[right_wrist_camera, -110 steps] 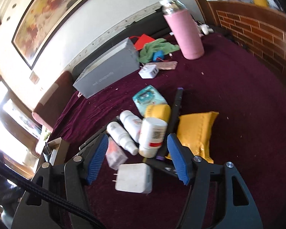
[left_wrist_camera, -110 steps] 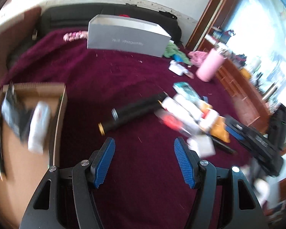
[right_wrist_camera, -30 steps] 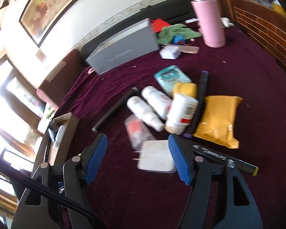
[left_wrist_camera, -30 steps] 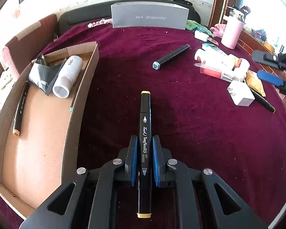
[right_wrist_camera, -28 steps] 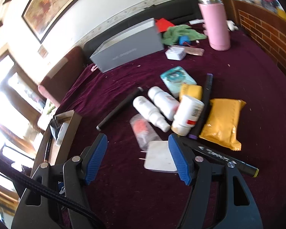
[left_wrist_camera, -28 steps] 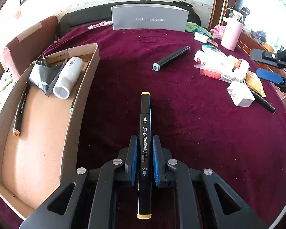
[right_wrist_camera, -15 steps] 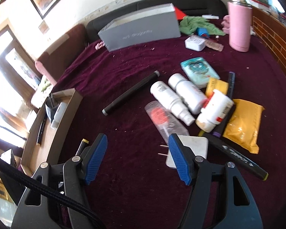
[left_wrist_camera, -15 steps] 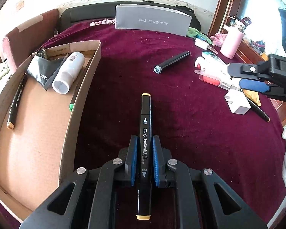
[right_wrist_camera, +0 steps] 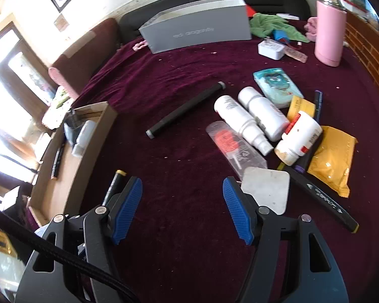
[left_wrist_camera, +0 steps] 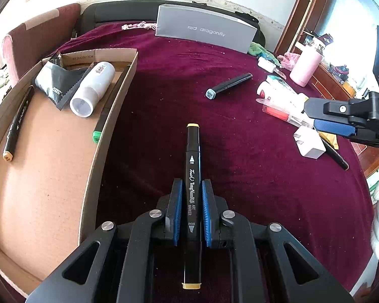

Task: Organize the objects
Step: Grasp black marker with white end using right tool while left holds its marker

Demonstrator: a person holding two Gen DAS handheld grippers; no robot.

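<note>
My left gripper [left_wrist_camera: 191,186] is shut on a black art marker [left_wrist_camera: 193,161] with yellow end caps, held lengthwise above the maroon cloth. To its left lies an open cardboard box [left_wrist_camera: 113,101] holding a white bottle [left_wrist_camera: 92,88], a grey pouch [left_wrist_camera: 54,80] and markers. My right gripper [right_wrist_camera: 182,184] stands open over bare cloth, nothing between its fingers. Just right of it lie a white charger [right_wrist_camera: 267,186], white bottles [right_wrist_camera: 250,118], a yellow packet [right_wrist_camera: 333,159] and a black marker [right_wrist_camera: 323,199]. A grey-capped marker [right_wrist_camera: 185,108] lies alone mid-table.
A grey shoebox [left_wrist_camera: 204,31] stands at the back edge. A pink flask [right_wrist_camera: 329,22], a green cloth [right_wrist_camera: 273,25] and another white charger [right_wrist_camera: 270,48] sit at the far right. The right gripper [left_wrist_camera: 341,123] shows at the right of the left wrist view.
The right gripper has swung left across the table, so the pile now sits to its right. The left gripper still holds the marker, rolled slightly.
</note>
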